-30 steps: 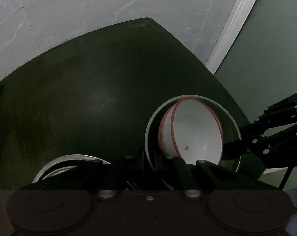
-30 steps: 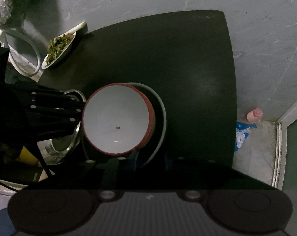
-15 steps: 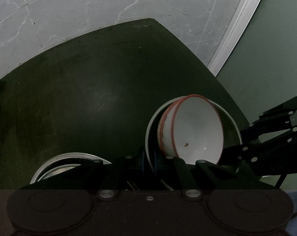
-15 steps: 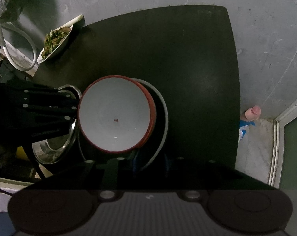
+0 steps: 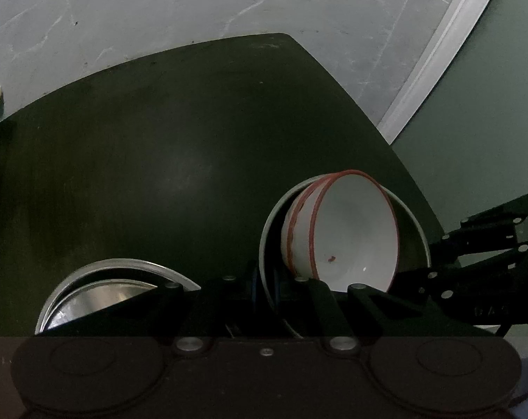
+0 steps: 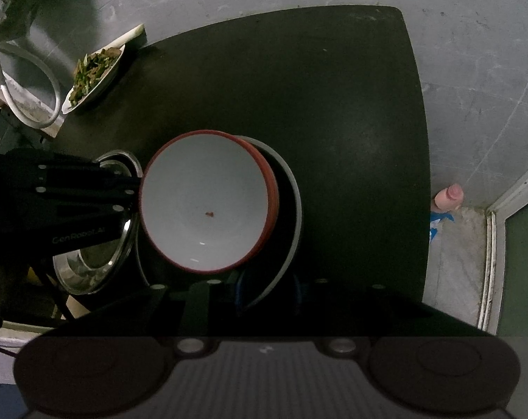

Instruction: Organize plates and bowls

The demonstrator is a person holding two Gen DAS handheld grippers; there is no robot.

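Grey plate (image 6: 291, 209) and stacked red-rimmed bowls (image 6: 208, 206) lifted higher off the tabletop (image 6: 333, 104), sliding further over the steel bowl (image 6: 89, 265)

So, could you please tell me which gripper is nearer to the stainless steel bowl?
Left. The left gripper reaches across above the stainless steel bowl; the right gripper grips the grey-rimmed plate's opposite edge, away from that bowl.

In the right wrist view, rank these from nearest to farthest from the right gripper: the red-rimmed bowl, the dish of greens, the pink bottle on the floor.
1. Red-rimmed bowl: directly ahead of the right gripper, on the grey plate it grips.
2. Pink bottle: right, on the floor beyond the table edge.
3. Dish of greens: far left corner of the table.
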